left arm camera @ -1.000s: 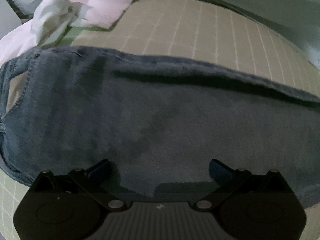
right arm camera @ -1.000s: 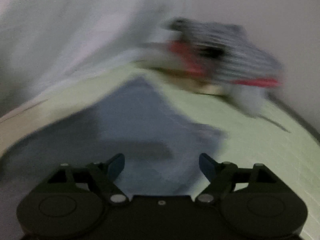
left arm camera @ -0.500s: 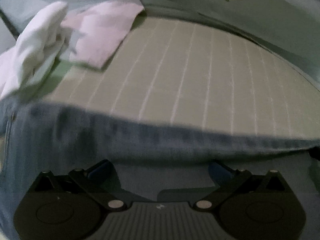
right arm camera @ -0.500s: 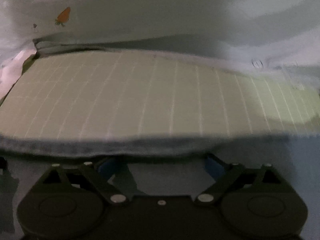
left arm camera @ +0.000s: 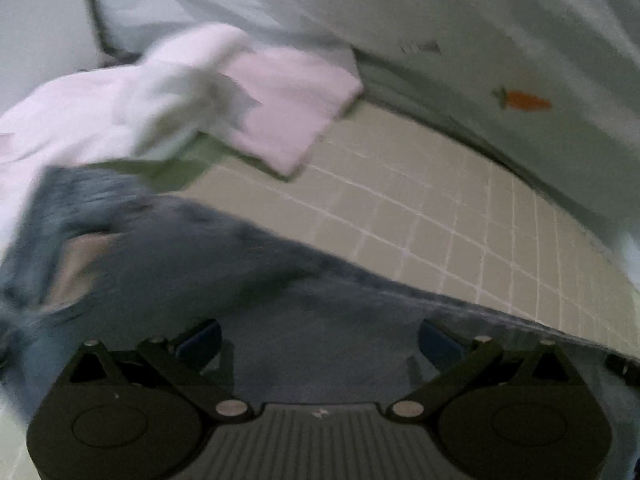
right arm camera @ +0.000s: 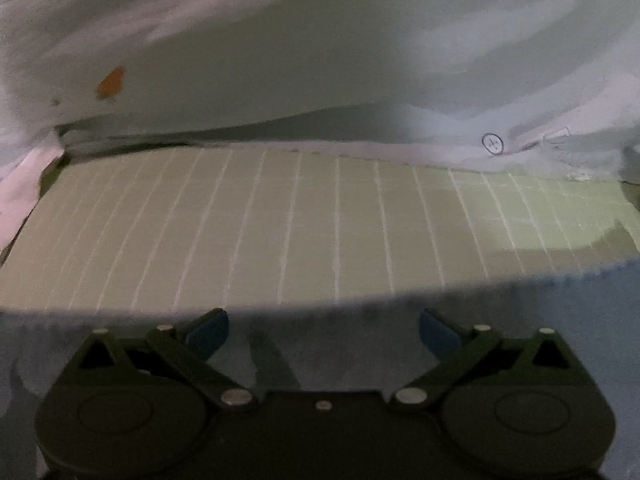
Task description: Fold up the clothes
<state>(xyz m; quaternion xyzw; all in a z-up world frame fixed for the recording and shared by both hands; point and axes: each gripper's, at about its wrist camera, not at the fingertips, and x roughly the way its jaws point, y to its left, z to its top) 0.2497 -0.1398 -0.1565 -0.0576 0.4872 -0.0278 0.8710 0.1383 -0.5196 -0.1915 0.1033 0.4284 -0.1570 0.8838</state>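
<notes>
**Green checked bed sheet, three loads**

You are looking at a pale green checked sheet [left arm camera: 440, 216] covering the bed. Blue jeans [left arm camera: 248, 276] are lying along its near edge. White and pink clothes [left arm camera: 208, 108] are sitting bunched at the far left corner. A pale carrot-print quilt [right arm camera: 320, 60] is heaping along the far edge.

We seem to be in a bedroom at home. The working surface is a pale green sheet [right arm camera: 280, 220] with a white grid, soft like a mattress cover. Behind it lies a rumpled light duvet [right arm camera: 320, 60] printed with small carrots [left arm camera: 524, 100], a child's pattern. Loose white laundry [left arm camera: 120, 112] is heaped at the far left, beside denim jeans [left arm camera: 200, 264] spread on the sheet.
</notes>
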